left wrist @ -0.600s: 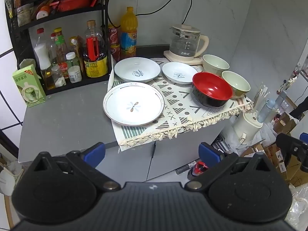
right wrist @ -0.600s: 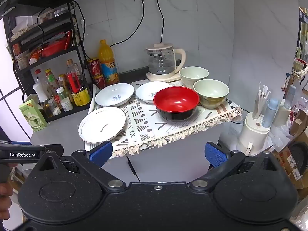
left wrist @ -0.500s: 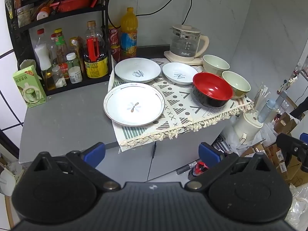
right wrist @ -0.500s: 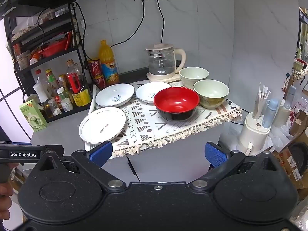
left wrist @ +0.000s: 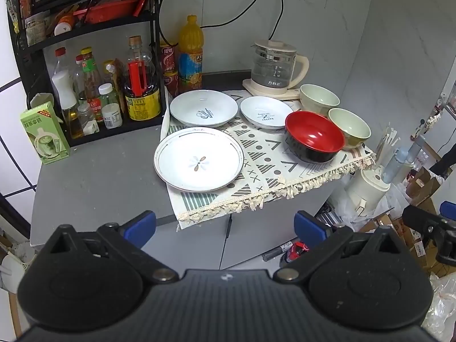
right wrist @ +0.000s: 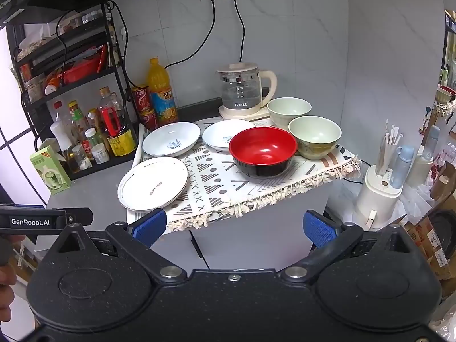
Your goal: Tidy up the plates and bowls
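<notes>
Six pieces of crockery stand on a patterned cloth (left wrist: 265,154) that covers the right part of a grey worktop (left wrist: 94,176) and hangs over its front edge. In the left wrist view, a large flat plate (left wrist: 198,163) lies at the cloth's 9 o'clock side, its left rim past the cloth's edge. A deep white plate (left wrist: 203,109) sits at the flat plate's 12 o'clock, just beside it. A smaller white plate (left wrist: 266,112) lies at 3 o'clock of the deep one, apart from it. A red bowl with black outside (left wrist: 314,136) stands upright near the cloth's right end, with one pale green bowl (left wrist: 349,126) close against its 2 o'clock side and a second pale green bowl (left wrist: 319,99) at its 12 o'clock. A glass kettle (left wrist: 275,67) stands behind the bowls; a black rack of bottles (left wrist: 94,85) occupies the worktop's 10 o'clock corner.

Left tool (left wrist: 225,226): jaws wide, nothing between them, short of the worktop's front edge. Right tool (right wrist: 233,228): jaws wide, nothing held, likewise clear of the crockery.
</notes>
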A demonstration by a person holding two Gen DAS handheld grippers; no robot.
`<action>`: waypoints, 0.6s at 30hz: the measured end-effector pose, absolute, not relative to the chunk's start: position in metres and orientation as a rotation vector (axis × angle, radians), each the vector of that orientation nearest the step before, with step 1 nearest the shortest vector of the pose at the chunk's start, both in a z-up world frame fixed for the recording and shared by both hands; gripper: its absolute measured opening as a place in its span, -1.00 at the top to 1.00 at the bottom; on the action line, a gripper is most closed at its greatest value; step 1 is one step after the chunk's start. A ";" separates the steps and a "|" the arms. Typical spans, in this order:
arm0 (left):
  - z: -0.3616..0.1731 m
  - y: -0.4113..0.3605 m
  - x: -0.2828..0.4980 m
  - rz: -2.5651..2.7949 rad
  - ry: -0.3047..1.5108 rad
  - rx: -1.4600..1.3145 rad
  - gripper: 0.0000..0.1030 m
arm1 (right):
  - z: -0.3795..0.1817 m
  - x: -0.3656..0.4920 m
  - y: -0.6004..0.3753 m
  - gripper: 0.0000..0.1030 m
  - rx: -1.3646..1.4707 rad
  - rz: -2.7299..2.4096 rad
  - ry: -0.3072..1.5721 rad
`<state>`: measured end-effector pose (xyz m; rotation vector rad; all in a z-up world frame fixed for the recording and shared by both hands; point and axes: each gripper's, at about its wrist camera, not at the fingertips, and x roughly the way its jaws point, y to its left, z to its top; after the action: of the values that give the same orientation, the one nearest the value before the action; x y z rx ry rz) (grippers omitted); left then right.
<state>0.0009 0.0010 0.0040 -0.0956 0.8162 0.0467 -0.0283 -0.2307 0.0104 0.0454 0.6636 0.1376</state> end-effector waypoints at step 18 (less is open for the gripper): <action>0.004 0.001 0.003 0.051 0.816 -0.092 -0.98 | 0.004 -0.025 -0.233 -1.00 0.030 0.138 0.683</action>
<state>0.0026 0.0015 0.0035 -0.0922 0.8156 0.0507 -0.0250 -0.2334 0.0041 0.0301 0.6826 0.1381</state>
